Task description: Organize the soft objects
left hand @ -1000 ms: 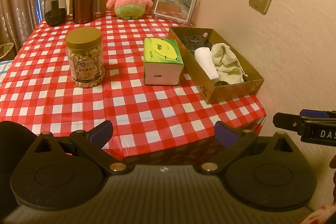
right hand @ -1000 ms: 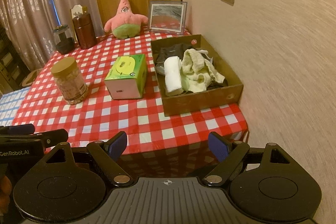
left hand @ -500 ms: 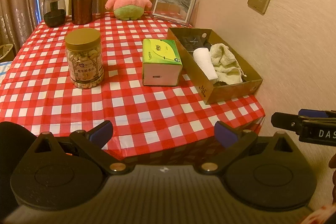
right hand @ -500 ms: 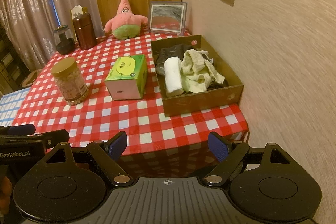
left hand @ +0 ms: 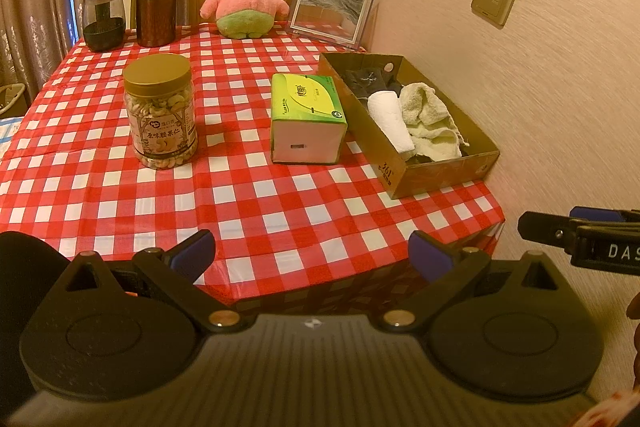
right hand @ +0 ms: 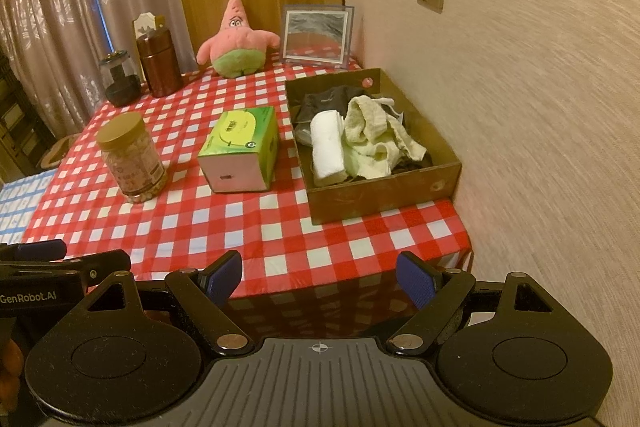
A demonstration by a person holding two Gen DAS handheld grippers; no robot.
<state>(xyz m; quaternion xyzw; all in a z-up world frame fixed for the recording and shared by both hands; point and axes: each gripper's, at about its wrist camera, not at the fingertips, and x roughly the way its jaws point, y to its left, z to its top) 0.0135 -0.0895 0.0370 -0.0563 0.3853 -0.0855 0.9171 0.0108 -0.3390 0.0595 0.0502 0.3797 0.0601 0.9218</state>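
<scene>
A brown cardboard box (left hand: pixel 442 175) (right hand: pixel 380 193) stands at the table's right edge by the wall. Inside lie a rolled white towel (left hand: pixel 390 121) (right hand: pixel 327 145), a crumpled cream cloth (left hand: pixel 430 119) (right hand: pixel 374 133) and a dark garment (left hand: pixel 366 79) (right hand: pixel 328 99). A pink star plush (left hand: pixel 246 1) (right hand: pixel 236 41) sits at the far end of the table. My left gripper (left hand: pixel 312 255) hangs open before the table's near edge, nothing between its blue pads. My right gripper (right hand: pixel 318 277) is open too, also short of the near edge and empty.
On the red checked tablecloth (left hand: pixel 240 195) stand a gold-lidded nut jar (left hand: pixel 160 111) (right hand: pixel 132 157), a green tissue box (left hand: pixel 306 117) (right hand: pixel 240 149), a brown canister (left hand: pixel 156 9), a dark glass jar (left hand: pixel 103 19) and a picture frame (left hand: pixel 332 11). The wall runs along the right.
</scene>
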